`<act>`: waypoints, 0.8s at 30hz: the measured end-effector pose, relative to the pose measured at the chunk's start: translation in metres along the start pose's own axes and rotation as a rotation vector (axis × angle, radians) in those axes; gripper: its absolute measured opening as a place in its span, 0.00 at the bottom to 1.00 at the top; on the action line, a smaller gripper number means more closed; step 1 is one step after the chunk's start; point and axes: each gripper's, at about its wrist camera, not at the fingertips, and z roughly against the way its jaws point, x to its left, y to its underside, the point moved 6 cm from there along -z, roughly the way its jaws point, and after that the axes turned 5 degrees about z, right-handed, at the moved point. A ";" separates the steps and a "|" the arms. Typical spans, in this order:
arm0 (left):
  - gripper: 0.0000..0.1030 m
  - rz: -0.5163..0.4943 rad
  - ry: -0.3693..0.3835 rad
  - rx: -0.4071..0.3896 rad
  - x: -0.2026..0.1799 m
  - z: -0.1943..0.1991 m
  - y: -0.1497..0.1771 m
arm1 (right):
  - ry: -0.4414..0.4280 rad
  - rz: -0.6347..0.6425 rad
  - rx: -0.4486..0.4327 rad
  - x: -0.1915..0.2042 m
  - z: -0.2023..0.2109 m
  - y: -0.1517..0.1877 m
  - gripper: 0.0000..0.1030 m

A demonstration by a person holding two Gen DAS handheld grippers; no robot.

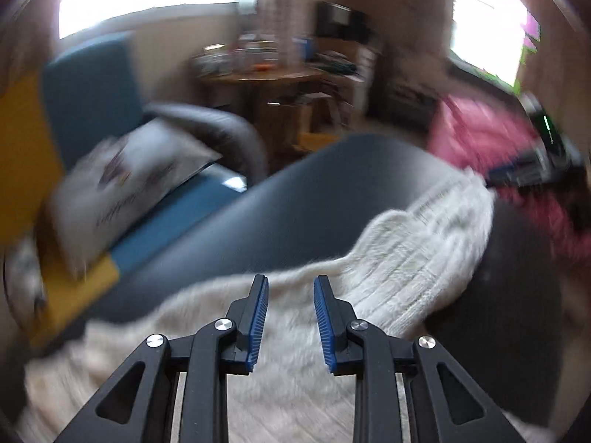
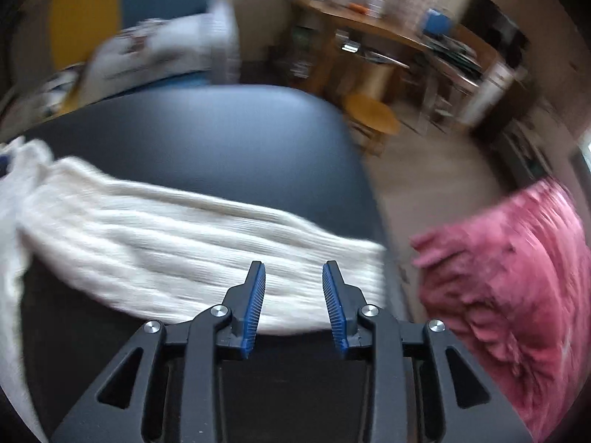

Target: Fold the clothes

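Observation:
A cream knitted sweater (image 1: 303, 336) lies spread on a dark padded table (image 1: 295, 199). One ribbed sleeve (image 1: 424, 243) stretches away to the right in the left wrist view. My left gripper (image 1: 290, 288) hovers above the sweater's body, jaws apart, nothing between the blue pads. In the right wrist view the same ribbed sleeve (image 2: 177, 236) lies across the table (image 2: 221, 136) towards its right edge. My right gripper (image 2: 294, 273) hangs over the sleeve's end, jaws apart and empty. Both views are motion-blurred.
A pink garment (image 2: 517, 277) lies heaped to the right, beyond the table's edge, and shows as pink cloth (image 1: 487, 136) in the left wrist view. A blue and yellow sofa with a printed cushion (image 1: 129, 184) stands at left. A cluttered wooden desk (image 2: 388, 33) and a round stool (image 2: 373, 114) stand behind.

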 end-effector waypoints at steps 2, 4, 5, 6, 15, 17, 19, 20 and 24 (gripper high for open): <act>0.24 -0.126 0.033 0.060 -0.008 -0.012 -0.004 | -0.069 0.033 -0.007 0.019 -0.003 -0.004 0.34; 0.24 -0.222 0.057 0.122 -0.011 -0.023 -0.006 | -0.136 0.055 -0.002 0.036 -0.009 -0.007 0.34; 0.24 -0.240 0.067 0.141 -0.009 -0.029 -0.008 | -0.156 0.065 0.004 0.040 -0.013 -0.008 0.34; 0.24 -0.257 0.077 0.160 -0.008 -0.034 -0.009 | -0.170 0.076 0.011 0.044 -0.017 -0.008 0.34; 0.28 -0.332 0.183 0.327 -0.003 -0.074 -0.004 | -0.239 0.087 0.069 0.048 -0.051 0.000 0.51; 0.30 -0.334 0.189 0.335 -0.003 -0.079 -0.004 | -0.243 0.089 0.063 0.052 -0.049 0.001 0.61; 0.31 -0.327 0.180 0.322 -0.005 -0.081 -0.003 | -0.230 0.110 0.059 0.059 -0.046 0.005 0.63; 0.31 -0.323 0.170 0.312 -0.005 -0.081 -0.002 | -0.222 0.116 0.059 0.060 -0.046 0.006 0.63; 0.10 -0.266 0.122 0.250 -0.006 -0.072 0.001 | -0.198 0.118 0.060 0.061 -0.046 0.008 0.63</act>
